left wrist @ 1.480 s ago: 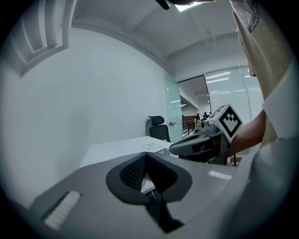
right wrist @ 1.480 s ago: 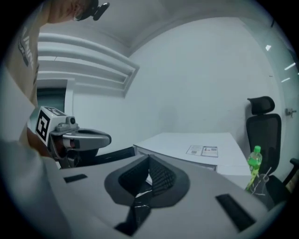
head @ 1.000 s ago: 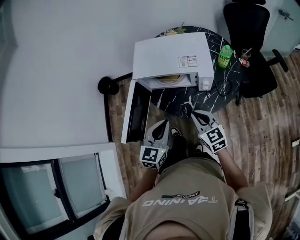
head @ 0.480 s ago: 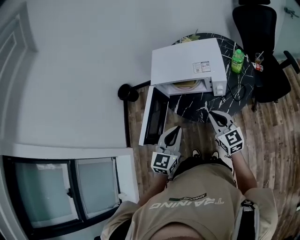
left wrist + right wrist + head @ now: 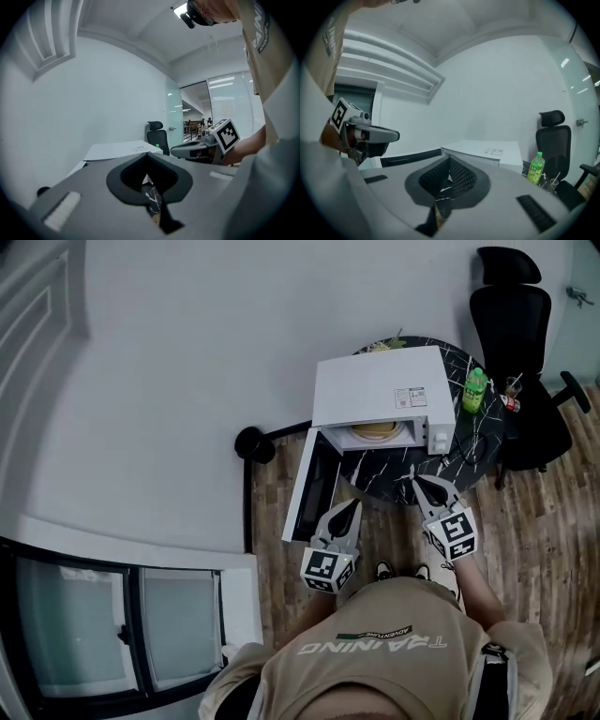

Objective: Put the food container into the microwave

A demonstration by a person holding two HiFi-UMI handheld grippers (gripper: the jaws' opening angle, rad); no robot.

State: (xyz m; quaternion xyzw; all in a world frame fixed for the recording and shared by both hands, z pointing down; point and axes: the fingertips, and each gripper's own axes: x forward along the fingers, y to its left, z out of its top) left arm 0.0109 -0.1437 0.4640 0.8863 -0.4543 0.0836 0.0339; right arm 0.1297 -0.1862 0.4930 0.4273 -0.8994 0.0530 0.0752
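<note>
- Left hand-held gripper (image 5: 352, 506): jaws closed, empty, held low, pointing at the open microwave (image 5: 373, 385) ahead.
- Right hand-held gripper (image 5: 419, 482): jaws closed, empty, level beside it, tips at the table (image 5: 472, 439) edge.

Head view: high above, looking steeply down, well away from the white box-shaped microwave (image 5: 370, 385).
Gripper views: low, level, facing far along their jaws.
Shared: microwave, black office chair (image 5: 511, 310).
</note>
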